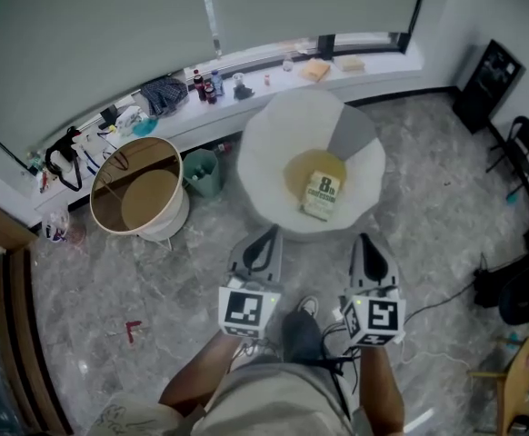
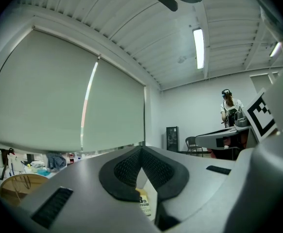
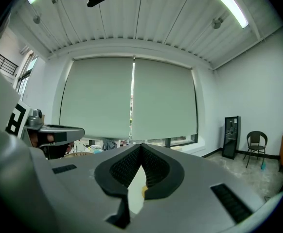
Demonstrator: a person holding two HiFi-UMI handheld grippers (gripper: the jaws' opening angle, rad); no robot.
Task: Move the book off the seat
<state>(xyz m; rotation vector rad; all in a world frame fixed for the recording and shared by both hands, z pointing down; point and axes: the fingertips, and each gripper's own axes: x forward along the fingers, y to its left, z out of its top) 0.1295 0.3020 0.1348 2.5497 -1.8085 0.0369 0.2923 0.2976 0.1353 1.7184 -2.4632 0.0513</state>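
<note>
Head view: the book [image 1: 322, 194] lies flat on the yellow cushion [image 1: 303, 173] of a round white shell chair [image 1: 266, 157], just right of frame centre. Its pale cover carries a large "8th" over a line of smaller capitals too small to read reliably. The left gripper [image 1: 266, 237] and right gripper [image 1: 365, 242], grey moulded shells each bearing a cube with black-and-white square markers, sit below the chair rim, well apart from the book. At left stands a round table [image 1: 138, 195] with a wooden rim; beside it is a green bin [image 1: 203, 173]. The floor [image 1: 83, 289] is grey with marble veining. Left gripper view: the left gripper [image 2: 141, 150] has its jaws pressed together, with black dot-textured pads [image 2: 157, 169] meeting at the tip and nothing between them. Under the tip a strip of the book [image 2: 144, 205] shows with partial dark print. Right gripper view: the right gripper [image 3: 141, 148] likewise has its jaws pressed together, empty, with the same black dot-textured pads [image 3: 153, 166]. The white chair [image 3: 133, 191] fills the gap below the tip.
</note>
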